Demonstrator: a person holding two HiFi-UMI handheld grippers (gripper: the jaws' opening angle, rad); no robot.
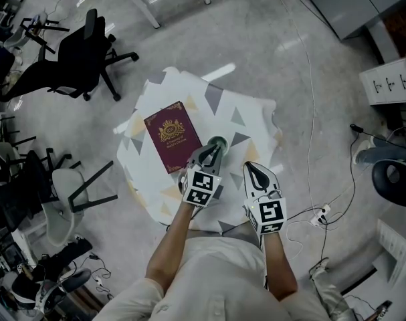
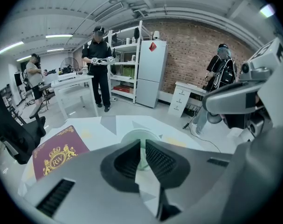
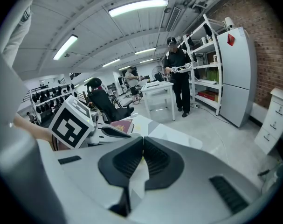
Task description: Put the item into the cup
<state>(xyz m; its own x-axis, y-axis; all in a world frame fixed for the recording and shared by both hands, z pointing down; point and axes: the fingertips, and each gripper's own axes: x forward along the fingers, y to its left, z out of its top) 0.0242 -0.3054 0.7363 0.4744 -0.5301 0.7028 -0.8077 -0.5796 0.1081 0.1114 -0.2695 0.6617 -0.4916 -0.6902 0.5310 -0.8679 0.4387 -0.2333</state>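
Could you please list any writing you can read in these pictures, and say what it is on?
"RW": in the gold crest on the maroon book.
Small gold print under that crest: too small to read.
Red tag on the fridge: unreadable.

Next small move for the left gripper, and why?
Probably ease its jaws open a little. The left gripper sits at the near rim of the cup with its jaws almost together. I can't tell whether they pinch anything, but a thin item would drop in. The right gripper is shut and empty beside it.
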